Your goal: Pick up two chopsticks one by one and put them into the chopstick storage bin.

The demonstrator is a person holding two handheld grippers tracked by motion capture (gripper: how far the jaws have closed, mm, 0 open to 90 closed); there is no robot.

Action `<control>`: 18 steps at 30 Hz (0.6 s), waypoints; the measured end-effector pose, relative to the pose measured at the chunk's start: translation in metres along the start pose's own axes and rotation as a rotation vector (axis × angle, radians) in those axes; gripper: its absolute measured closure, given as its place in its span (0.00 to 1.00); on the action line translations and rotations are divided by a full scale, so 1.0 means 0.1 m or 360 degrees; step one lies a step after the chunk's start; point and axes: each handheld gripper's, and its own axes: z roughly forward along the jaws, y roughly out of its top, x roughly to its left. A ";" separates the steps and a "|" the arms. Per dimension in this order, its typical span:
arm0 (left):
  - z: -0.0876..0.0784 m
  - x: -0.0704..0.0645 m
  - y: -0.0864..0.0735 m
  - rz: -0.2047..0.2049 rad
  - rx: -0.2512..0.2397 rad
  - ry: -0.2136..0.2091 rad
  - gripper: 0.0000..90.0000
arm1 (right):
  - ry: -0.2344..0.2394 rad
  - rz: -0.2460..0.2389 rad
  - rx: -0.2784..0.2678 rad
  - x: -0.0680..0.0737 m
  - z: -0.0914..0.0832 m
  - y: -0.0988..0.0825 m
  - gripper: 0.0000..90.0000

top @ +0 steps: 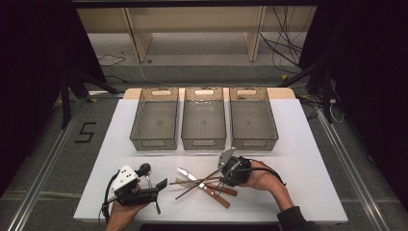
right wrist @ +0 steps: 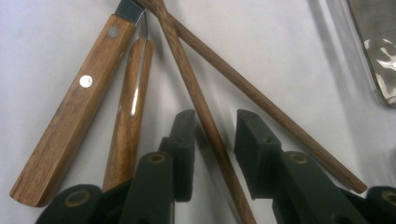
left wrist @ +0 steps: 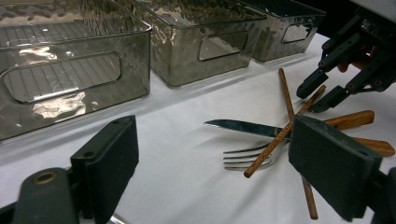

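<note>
A small heap of cutlery lies on the white table: a wood-handled knife (top: 211,193) (right wrist: 79,102), a wood-handled fork (left wrist: 245,156) (right wrist: 130,112) and two crossed brown chopsticks (top: 198,184) (left wrist: 280,137). My right gripper (top: 220,176) (right wrist: 215,116) is low over the heap's right end. One chopstick (right wrist: 205,116) runs between its jaws, with a narrow gap on each side, so the pads do not press it. The other chopstick (right wrist: 261,102) passes outside the right jaw. My left gripper (top: 159,193) (left wrist: 214,126) rests at the front left, wide open with nothing between its jaws.
Three smoky clear bins (top: 155,143) (top: 204,143) (top: 253,143) stand in a row behind the cutlery, all without contents. A dark spoon-like utensil (top: 144,169) lies beside the left gripper. The table's front edge runs just behind both hands.
</note>
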 end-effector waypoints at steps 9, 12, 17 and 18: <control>0.00 0.00 0.00 0.0002 0.0001 0.0000 0.18 | 0.0013 -0.0090 0.0028 0.03 0.00 0.03 0.87; 0.00 0.00 0.00 0.0002 -0.0001 -0.0001 0.18 | 0.0008 -0.0125 0.0036 0.05 0.00 0.03 0.89; 0.00 0.00 0.00 0.0002 -0.0001 -0.0002 0.18 | -0.0016 -0.0210 0.0031 0.07 -0.01 0.02 0.94; -0.01 0.00 0.00 0.0003 0.0002 -0.0004 0.18 | -0.0020 -0.0211 0.0034 0.08 -0.02 0.02 0.94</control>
